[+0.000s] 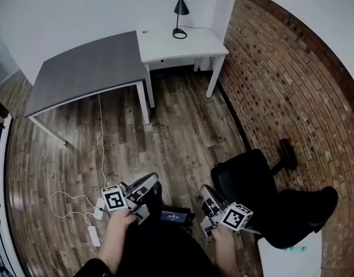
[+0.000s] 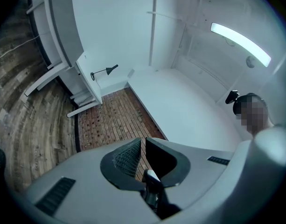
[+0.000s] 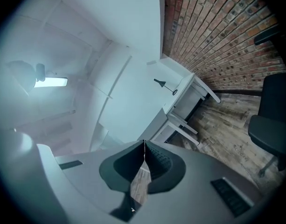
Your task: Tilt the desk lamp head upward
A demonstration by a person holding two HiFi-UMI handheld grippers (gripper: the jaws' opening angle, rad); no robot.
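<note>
The black desk lamp [image 1: 180, 10] stands on the white desk [image 1: 200, 46] at the far wall, its cone head pointing down. It is far from both grippers. In the left gripper view the lamp [image 2: 105, 71] is small at the upper left; in the right gripper view the lamp [image 3: 163, 84] is small at the centre. My left gripper [image 1: 152, 179] is held close to the body; its jaws [image 2: 143, 140] stand a narrow slit apart with nothing between them. The right gripper [image 1: 205, 189] is beside it, and its jaws [image 3: 144, 142] meet at the tips, empty.
A grey desk [image 1: 84, 68] adjoins the white one on the left. A black office chair [image 1: 252, 183] stands right of me beside the brick wall [image 1: 280, 85]. White cables and a power adapter [image 1: 94, 211] lie on the wooden floor at my left.
</note>
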